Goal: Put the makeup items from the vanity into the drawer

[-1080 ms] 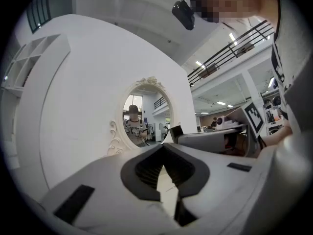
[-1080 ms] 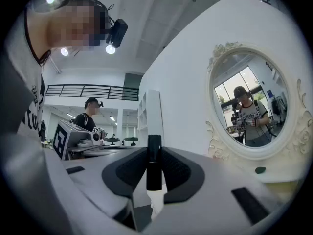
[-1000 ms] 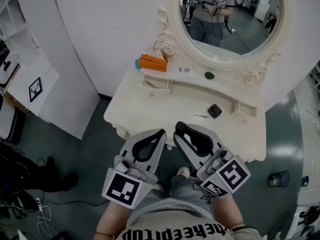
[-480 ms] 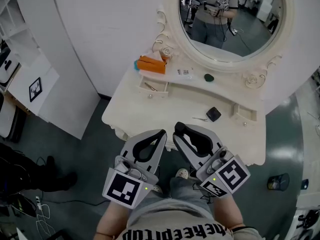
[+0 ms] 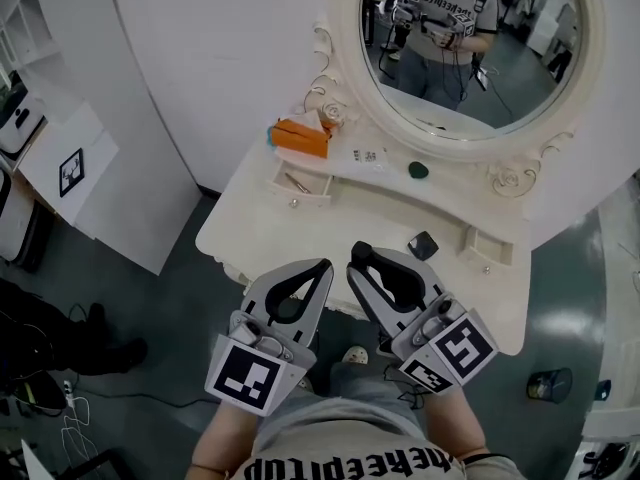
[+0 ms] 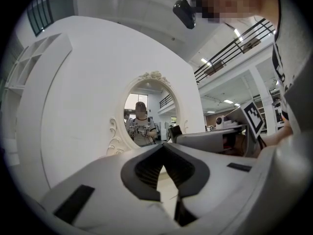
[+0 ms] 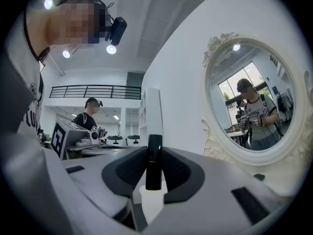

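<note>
Right gripper [image 5: 358, 253] [image 7: 154, 153] is clamped on a slim black tube [image 7: 153, 165], held upright off the vanity [image 5: 300, 236] near its front edge. Left gripper [image 5: 322, 266] [image 6: 164, 146] is beside it, tips pressed together, empty. The small drawer [image 5: 297, 195] is open at the back left. A black compact [image 5: 421, 245] lies right of centre and a green item [image 5: 418, 169] at the back edge.
</note>
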Tool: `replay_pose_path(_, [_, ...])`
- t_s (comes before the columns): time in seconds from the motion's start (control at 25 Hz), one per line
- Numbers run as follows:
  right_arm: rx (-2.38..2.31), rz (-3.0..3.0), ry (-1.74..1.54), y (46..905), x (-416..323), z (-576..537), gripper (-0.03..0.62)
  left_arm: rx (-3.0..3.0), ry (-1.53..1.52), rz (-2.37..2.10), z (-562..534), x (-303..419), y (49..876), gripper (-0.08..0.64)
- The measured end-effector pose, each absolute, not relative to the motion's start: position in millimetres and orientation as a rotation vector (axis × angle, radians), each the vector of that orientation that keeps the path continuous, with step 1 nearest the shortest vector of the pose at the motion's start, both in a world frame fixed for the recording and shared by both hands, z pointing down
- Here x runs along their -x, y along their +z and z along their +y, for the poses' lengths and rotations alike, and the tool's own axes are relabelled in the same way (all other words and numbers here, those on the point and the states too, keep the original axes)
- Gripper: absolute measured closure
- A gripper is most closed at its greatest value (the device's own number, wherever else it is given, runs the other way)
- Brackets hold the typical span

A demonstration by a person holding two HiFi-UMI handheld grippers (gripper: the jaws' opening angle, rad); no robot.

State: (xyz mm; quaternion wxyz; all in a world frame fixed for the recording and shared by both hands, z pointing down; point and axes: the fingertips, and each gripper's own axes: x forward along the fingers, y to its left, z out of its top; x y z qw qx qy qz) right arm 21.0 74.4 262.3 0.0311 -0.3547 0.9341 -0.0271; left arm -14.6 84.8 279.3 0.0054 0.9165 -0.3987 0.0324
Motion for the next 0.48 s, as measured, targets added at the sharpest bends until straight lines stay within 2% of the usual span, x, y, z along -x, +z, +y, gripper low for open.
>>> replay_pose_path(0.48, [0.974,2.942,-0.073,264,-48,36,0.472,-2.837,0.108,-1.321,44,-21,278,0.545])
